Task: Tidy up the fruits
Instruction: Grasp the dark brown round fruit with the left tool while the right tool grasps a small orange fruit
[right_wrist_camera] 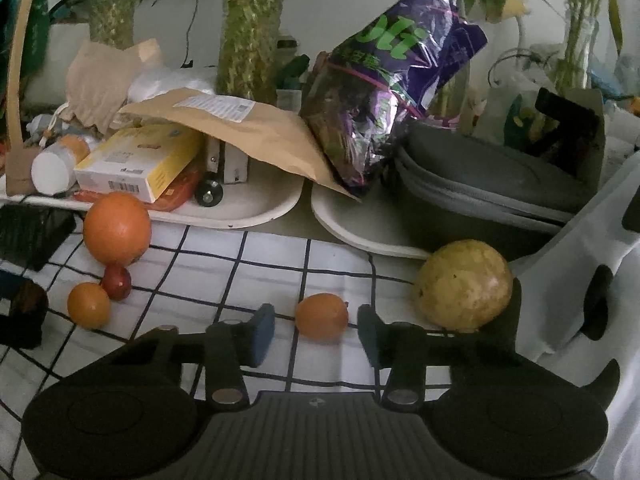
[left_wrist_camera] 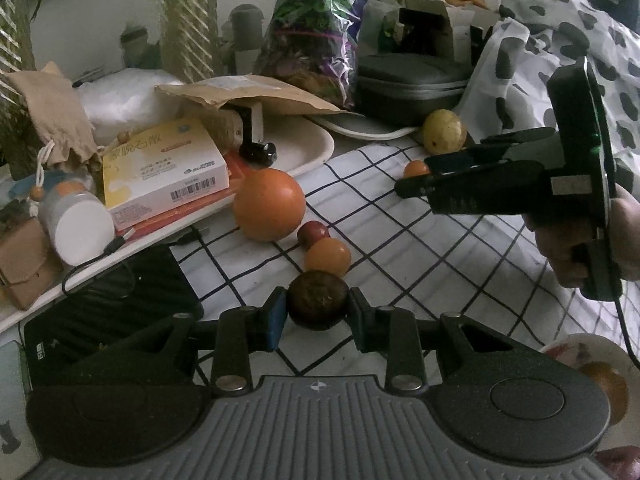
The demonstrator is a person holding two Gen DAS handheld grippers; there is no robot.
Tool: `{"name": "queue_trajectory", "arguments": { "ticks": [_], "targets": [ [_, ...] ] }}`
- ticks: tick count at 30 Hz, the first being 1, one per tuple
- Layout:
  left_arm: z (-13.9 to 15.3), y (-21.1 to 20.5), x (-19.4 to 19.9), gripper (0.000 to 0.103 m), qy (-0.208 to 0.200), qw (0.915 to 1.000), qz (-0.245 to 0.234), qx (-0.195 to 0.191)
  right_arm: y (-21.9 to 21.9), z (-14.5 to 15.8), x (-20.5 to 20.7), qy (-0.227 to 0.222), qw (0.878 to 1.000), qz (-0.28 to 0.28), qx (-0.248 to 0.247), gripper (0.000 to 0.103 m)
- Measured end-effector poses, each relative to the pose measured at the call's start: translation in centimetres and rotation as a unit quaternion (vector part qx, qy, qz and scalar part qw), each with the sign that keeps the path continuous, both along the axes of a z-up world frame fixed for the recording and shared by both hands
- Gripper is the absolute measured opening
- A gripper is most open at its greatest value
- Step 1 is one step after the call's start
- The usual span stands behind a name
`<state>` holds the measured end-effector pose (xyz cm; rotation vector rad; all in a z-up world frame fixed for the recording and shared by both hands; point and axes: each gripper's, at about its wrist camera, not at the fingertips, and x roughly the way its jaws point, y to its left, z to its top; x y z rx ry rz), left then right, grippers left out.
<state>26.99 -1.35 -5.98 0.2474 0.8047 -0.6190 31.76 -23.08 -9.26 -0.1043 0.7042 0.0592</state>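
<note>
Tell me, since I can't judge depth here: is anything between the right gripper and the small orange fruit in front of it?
Nothing visible. The small orange fruit lies on the checked cloth between the right gripper pads, gaps on both sides. The yellow fruit sits off to the right.

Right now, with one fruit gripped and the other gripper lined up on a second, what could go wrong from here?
1. The right gripper has gaps between its pads and the small orange fruit; an uneven close could nudge the round fruit away across the checked cloth.
2. The left gripper pinches the dark round fruit only at its sides, so it might slip.
3. That dark fruit touches a neighbouring orange fruit, so moving it may set that one rolling.
</note>
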Motion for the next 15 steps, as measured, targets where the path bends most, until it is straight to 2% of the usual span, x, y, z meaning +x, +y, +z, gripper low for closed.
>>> {"name": "queue_trajectory", "arguments": {
  "ticks": [3,5,9,15],
  "targets": [
    [0.1,0.0,0.0,0.032,0.0,1.0,-0.001,-0.001,-0.4,-0.1,0.2,0.003,1.0,-0.002,0.008,0.037],
    [0.1,0.0,0.0,0.032,0.0,1.0,-0.001,-0.001,-0.5,-0.1,0.3,0.005,1.0,-0.001,0.011,0.029],
    [0.1,0.0,0.0,0.032,0.002,1.0,0.002,0.002,-0.3,0.3,0.2,0.001,1.0,0.003,0.005,0.028],
    [0.6,0.2,-0.4,0.032,-0.002,1.0,0.006,-0.002,-0.4,1.5,-0.6,-0.004,1.0,0.006,0.02,0.028]
  ]
}}
